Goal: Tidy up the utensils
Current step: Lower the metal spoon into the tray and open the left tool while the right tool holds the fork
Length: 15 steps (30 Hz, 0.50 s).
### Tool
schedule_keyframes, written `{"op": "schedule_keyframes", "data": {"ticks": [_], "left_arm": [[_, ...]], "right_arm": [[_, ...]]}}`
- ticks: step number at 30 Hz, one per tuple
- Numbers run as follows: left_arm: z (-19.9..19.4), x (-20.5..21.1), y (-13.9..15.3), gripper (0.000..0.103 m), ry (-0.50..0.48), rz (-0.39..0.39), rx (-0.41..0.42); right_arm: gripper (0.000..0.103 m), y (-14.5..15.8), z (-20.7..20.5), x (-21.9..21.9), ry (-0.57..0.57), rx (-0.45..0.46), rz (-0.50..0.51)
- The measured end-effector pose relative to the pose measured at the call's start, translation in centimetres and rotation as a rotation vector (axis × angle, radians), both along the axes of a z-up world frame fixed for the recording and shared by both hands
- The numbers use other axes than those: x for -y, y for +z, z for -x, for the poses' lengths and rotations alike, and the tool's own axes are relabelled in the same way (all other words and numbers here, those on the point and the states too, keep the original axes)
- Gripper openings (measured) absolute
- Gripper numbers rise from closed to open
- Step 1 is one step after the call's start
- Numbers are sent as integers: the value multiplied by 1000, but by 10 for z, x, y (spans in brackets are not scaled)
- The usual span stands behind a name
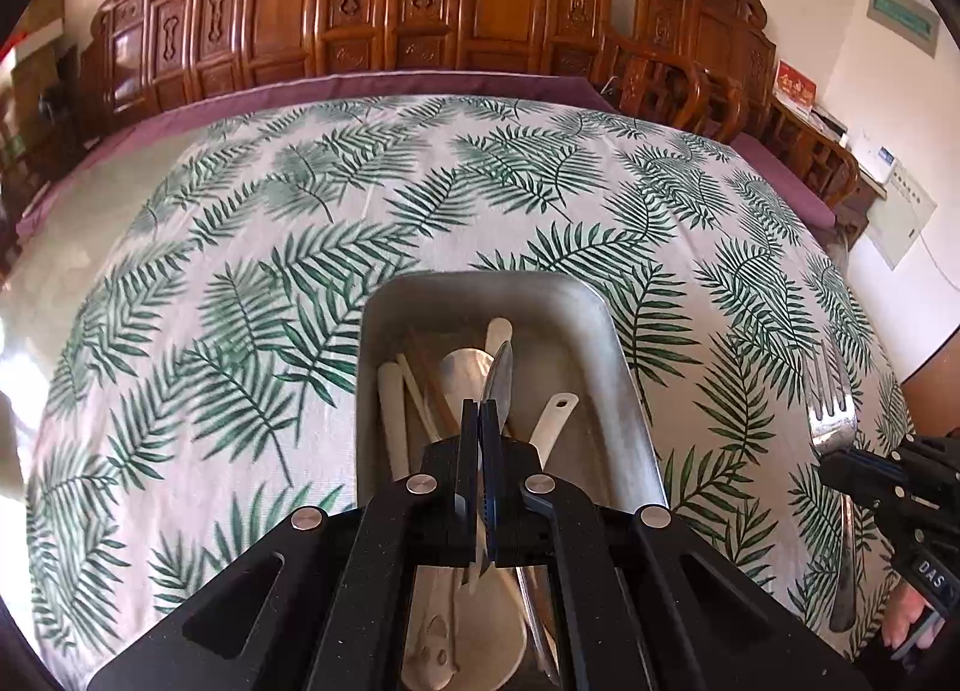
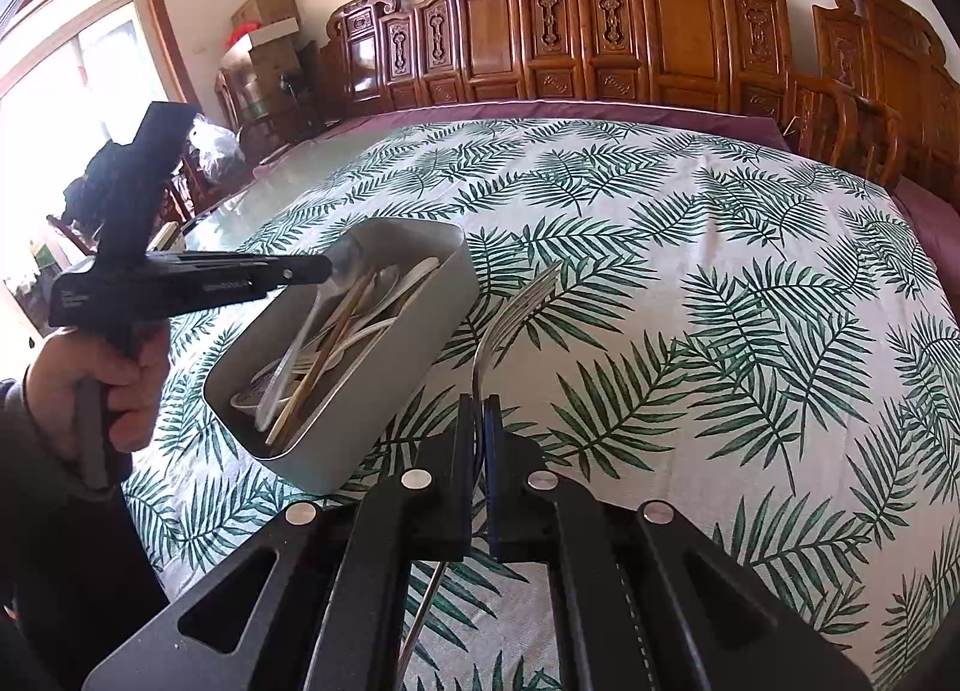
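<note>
A grey metal tray sits on the leaf-print tablecloth and holds several utensils: white spoons, chopsticks and metal spoons. My left gripper is shut on a metal spoon and holds it over the tray; in the right wrist view the left gripper reaches over the tray's far left corner. My right gripper is shut on a metal fork, tines pointing away, just right of the tray. In the left wrist view the fork and the right gripper show at the right edge.
The tablecloth covers a large table with a purple border. Carved wooden chairs line the far side. A window and cardboard boxes stand at the left in the right wrist view.
</note>
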<state>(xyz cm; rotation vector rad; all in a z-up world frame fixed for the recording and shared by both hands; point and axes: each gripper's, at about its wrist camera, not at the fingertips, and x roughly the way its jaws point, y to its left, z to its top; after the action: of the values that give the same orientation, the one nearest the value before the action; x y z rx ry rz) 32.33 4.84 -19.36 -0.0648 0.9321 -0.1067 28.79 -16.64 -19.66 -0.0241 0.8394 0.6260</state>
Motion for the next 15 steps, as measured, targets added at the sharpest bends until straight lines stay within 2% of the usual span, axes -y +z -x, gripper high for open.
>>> {"op": "schedule_keyframes", "data": {"ticks": [5,12,14,15], "left_arm": [[-4,6,-11,0,-19,26,-22],[-5,9,-16,2,-33,20,-39],[-3,7,-11,5,-33,24,-28],[-2,6,-8,10,-31,22,-20]], "right_arm": [[4,2,1,-3,-4,6,2],[4,5,3,-8,-1,11,6],[4,7,4,-12,4,13,7],[4,10,4,-15,8,16,7]]}}
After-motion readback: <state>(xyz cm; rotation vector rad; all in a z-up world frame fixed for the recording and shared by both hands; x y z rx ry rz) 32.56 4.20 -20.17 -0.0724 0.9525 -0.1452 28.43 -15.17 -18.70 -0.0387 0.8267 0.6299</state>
